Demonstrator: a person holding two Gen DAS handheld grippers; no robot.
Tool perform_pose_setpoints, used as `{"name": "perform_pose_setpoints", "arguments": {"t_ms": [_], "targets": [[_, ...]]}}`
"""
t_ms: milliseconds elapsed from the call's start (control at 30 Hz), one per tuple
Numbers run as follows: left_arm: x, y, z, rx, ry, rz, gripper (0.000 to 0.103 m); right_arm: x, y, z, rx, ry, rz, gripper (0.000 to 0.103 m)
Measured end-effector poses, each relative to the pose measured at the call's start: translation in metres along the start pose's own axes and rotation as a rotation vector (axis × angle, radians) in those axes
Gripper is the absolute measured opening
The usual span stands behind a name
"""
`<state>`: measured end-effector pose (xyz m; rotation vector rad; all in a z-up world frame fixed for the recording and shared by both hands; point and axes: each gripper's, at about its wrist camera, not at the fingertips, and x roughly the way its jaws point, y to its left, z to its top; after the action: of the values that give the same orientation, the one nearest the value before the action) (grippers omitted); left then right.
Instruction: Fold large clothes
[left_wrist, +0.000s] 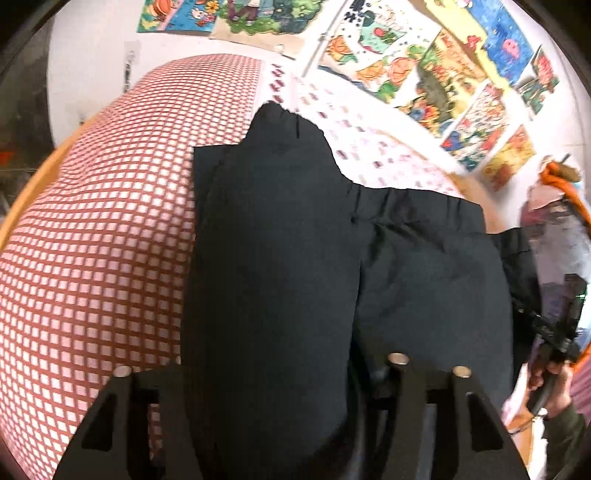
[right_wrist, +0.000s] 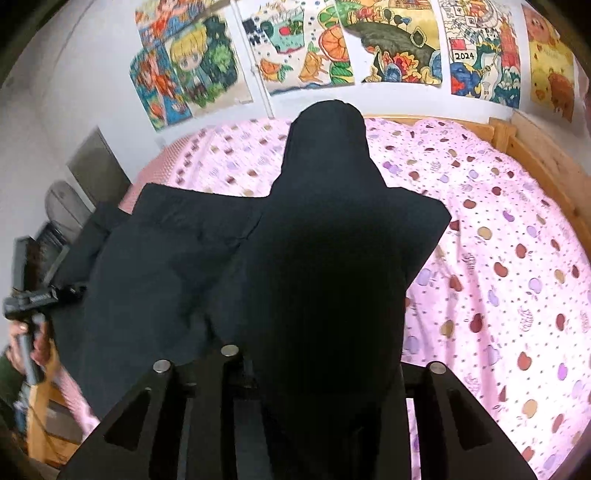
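Observation:
A large black garment with a gathered elastic waistband (left_wrist: 417, 199) lies on the bed and rises toward both cameras. In the left wrist view my left gripper (left_wrist: 273, 417) is shut on a fold of the black garment (left_wrist: 273, 258), which drapes over the fingers and hides them. In the right wrist view my right gripper (right_wrist: 325, 406) is shut on another fold of the same garment (right_wrist: 325, 240), lifted above the bed. The right gripper, hand-held, also shows at the left view's right edge (left_wrist: 554, 343); the left one at the right view's left edge (right_wrist: 29, 295).
The bed has a pink apple-print sheet (right_wrist: 498, 258) and a red-white checked cover (left_wrist: 92, 240). A wooden bed frame (right_wrist: 532, 147) runs along the far side. Colourful drawings (right_wrist: 369, 44) hang on the white wall behind.

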<state>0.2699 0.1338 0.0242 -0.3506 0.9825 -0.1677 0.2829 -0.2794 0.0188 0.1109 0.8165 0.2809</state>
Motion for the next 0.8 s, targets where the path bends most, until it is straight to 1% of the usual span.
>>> {"name": "perform_pose_setpoints", "arguments": {"t_ms": [67, 100, 133, 167, 200, 233, 300, 333, 433, 600, 700, 800], "targets": [[0.000, 0.001, -0.001, -0.006, -0.012, 0.024, 0.069, 0.007, -0.001, 0.000, 0.003, 0.025, -0.033, 0.037], [-0.001, 0.002, -0.001, -0.009, -0.017, 0.034, 0.074, 0.011, -0.002, -0.001, 0.010, 0.036, -0.044, 0.039], [-0.002, 0.001, -0.001, -0.011, -0.024, 0.045, 0.077, 0.013, -0.002, -0.002, 0.016, 0.042, -0.053, 0.044], [-0.003, 0.002, -0.001, -0.013, -0.031, 0.052, 0.080, 0.013, -0.002, -0.002, 0.018, 0.043, -0.060, 0.052], [-0.004, 0.002, -0.002, -0.015, -0.038, 0.057, 0.080, 0.013, -0.001, -0.002, 0.019, 0.041, -0.070, 0.057], [-0.006, 0.002, -0.004, -0.017, -0.047, 0.066, 0.081, 0.011, 0.000, -0.003, 0.019, 0.032, -0.084, 0.065], [-0.011, 0.004, -0.005, -0.016, -0.064, 0.075, 0.083, 0.007, 0.001, -0.005, 0.024, 0.019, -0.102, 0.072], [-0.015, 0.002, -0.007, -0.015, -0.085, 0.082, 0.085, 0.005, 0.002, -0.006, 0.029, 0.012, -0.122, 0.078], [-0.026, -0.003, -0.011, -0.007, -0.147, 0.107, 0.089, -0.002, 0.000, -0.013, 0.044, -0.031, -0.181, 0.083], [-0.043, -0.014, -0.012, -0.027, -0.207, 0.110, 0.095, -0.021, 0.003, -0.022, 0.017, -0.123, -0.224, 0.085], [-0.049, -0.013, -0.014, -0.049, -0.224, 0.110, 0.101, -0.035, 0.007, -0.024, -0.001, -0.185, -0.232, 0.091], [-0.056, -0.014, -0.018, -0.063, -0.253, 0.116, 0.103, -0.049, 0.011, -0.027, -0.006, -0.245, -0.209, 0.094]]}}
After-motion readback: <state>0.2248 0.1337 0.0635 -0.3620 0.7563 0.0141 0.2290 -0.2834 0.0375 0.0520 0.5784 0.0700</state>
